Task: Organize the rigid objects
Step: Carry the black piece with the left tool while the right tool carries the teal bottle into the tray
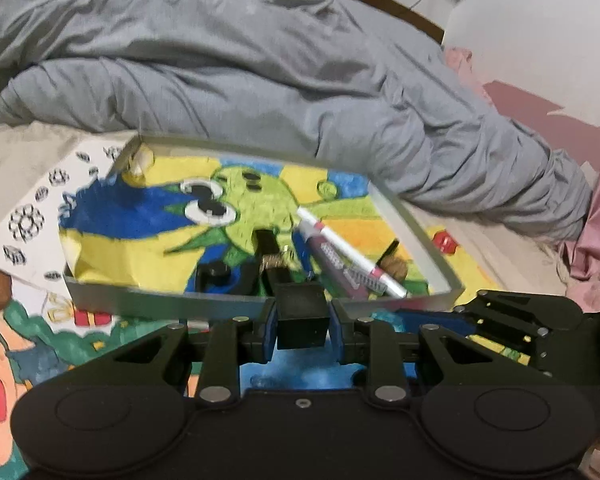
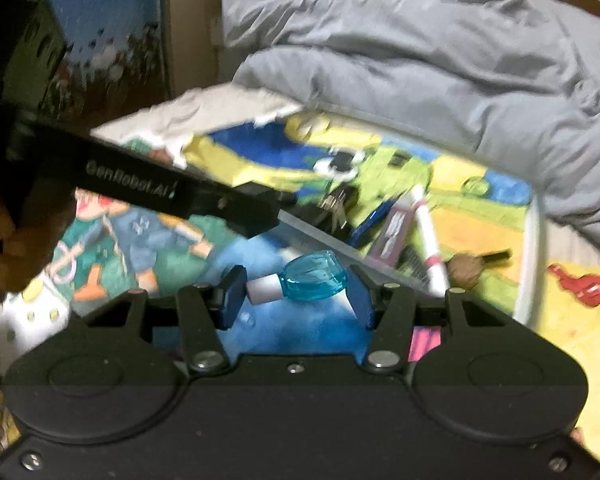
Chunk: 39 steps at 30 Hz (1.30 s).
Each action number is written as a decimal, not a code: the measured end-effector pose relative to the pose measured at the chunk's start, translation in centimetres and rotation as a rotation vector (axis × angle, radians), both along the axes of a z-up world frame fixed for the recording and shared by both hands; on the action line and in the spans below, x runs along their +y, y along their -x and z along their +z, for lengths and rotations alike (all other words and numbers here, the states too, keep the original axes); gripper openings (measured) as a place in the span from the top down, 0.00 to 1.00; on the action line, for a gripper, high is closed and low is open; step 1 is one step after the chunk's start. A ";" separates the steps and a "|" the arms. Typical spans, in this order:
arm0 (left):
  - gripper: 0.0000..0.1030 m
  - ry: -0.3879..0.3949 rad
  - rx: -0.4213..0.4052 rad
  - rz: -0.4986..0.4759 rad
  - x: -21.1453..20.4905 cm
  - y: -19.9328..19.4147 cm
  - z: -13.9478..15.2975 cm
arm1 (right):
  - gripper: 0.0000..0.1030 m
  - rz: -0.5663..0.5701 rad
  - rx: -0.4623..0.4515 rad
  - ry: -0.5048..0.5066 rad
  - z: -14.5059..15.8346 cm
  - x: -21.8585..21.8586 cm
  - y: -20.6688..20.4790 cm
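Rumpled grey duvet (image 1: 236, 80) heaped across the bed, behind everything else. In front of it, a shallow grey tray (image 1: 416, 224) lined with a bright cartoon drawing, resting on more painted sheets. Inside the tray, toward its right side: a purple tube (image 1: 336, 264), a white marker (image 1: 352, 252), a brown walnut-like lump (image 1: 396, 268), plus small dark parts too blurred to name. Left tool (image 1: 302, 316) pinching a black block (image 1: 302, 320) squarely between its blue pads, just above the tray's near rim. Right tool (image 2: 296, 284) clamped on a small blue bottle (image 2: 314, 280) lying sideways, white cap toward the left pad, held clear of the sheets, short of the tray. Block: probably stiff, light, flat-sided, so easy to keep by its opposite faces. Bottle: likely smooth, glossy, prone to swivel or slip; better gripped across the broad body than end to end.
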<state>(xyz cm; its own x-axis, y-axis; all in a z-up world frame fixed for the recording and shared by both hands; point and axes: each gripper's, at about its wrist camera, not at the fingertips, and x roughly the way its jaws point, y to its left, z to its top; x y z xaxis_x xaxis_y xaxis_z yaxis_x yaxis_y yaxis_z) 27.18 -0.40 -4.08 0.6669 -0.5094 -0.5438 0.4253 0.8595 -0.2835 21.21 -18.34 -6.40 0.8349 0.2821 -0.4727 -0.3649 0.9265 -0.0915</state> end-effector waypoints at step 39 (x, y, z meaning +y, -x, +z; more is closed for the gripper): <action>0.72 -0.087 0.040 0.112 -2.5 -5.7 -1.7 | 0.56 -0.189 0.048 -0.130 -1.3 -3.7 -6.1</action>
<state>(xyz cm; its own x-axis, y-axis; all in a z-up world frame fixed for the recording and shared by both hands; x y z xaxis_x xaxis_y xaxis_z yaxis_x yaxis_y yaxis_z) 32.84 -2.93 -5.77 0.6938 -0.3831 -0.6098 0.3151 0.9229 -0.2212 27.34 -22.00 -7.70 0.8559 0.1840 -0.4833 -0.1849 0.9817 0.0463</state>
